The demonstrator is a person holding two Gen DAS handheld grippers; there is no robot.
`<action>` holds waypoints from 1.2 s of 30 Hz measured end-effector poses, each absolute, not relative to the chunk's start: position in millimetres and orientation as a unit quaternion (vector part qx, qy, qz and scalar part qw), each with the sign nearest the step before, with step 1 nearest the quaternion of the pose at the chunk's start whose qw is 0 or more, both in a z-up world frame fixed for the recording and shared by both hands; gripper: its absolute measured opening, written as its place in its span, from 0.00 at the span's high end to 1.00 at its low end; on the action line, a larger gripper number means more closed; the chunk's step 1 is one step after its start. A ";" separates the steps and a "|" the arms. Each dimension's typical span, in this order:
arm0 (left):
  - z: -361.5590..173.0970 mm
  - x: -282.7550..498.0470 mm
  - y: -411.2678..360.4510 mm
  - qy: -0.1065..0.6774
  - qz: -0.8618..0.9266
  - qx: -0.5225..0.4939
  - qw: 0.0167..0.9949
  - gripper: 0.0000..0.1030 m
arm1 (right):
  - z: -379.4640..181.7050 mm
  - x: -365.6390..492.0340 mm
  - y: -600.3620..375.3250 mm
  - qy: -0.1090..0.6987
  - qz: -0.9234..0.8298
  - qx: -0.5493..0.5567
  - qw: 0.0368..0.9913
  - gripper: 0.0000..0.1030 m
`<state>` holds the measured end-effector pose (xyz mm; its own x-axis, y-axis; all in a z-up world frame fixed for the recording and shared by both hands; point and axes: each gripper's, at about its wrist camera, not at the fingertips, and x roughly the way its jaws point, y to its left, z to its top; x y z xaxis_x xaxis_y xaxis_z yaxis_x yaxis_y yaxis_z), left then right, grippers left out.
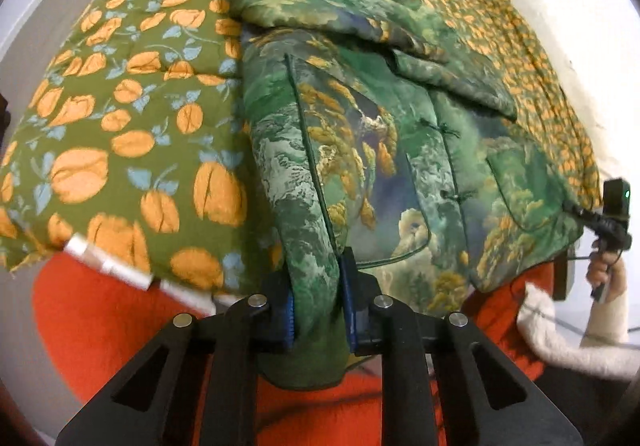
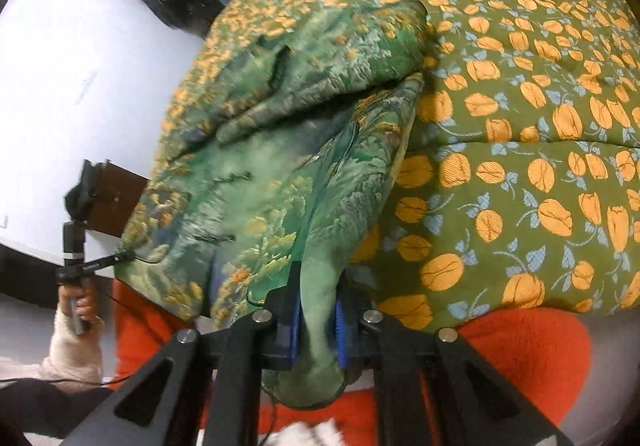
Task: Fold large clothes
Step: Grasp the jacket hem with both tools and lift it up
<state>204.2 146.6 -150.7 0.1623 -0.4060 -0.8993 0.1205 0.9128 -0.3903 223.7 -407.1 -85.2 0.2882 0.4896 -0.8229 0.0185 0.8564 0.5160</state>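
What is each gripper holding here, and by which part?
Both hold the green jacket by its near hem: the left gripper pinches one bottom corner, the right gripper the other.

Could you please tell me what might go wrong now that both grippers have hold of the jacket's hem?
1. The left gripper and right gripper pinch thick bunches of the green jacket; one could slip out during the lift.
2. Dragging may rumple the floral quilt underneath.
3. The already folded sleeve could flop open.

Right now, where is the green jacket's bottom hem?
The green jacket lies on the floral quilt; its hem hangs over the bed's near edge, pinched by the left gripper and right gripper.
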 end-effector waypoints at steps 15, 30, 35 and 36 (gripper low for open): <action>-66.7 284.2 198.1 0.556 -0.205 -0.236 0.770 0.84 | -53.7 307.4 -459.4 0.489 0.173 0.367 0.772 0.88; -135.0 458.5 184.6 0.522 -0.132 -0.264 0.800 0.32 | -191.0 482.3 -478.1 0.484 0.094 0.485 0.723 0.54; -91.8 444.1 212.8 0.454 -0.172 -0.302 0.821 0.07 | -172.1 473.8 -507.1 0.409 0.115 0.551 0.718 0.12; -88.4 438.7 215.5 0.449 -0.178 -0.290 0.827 0.05 | -163.7 473.0 -508.6 0.405 0.116 0.534 0.733 0.12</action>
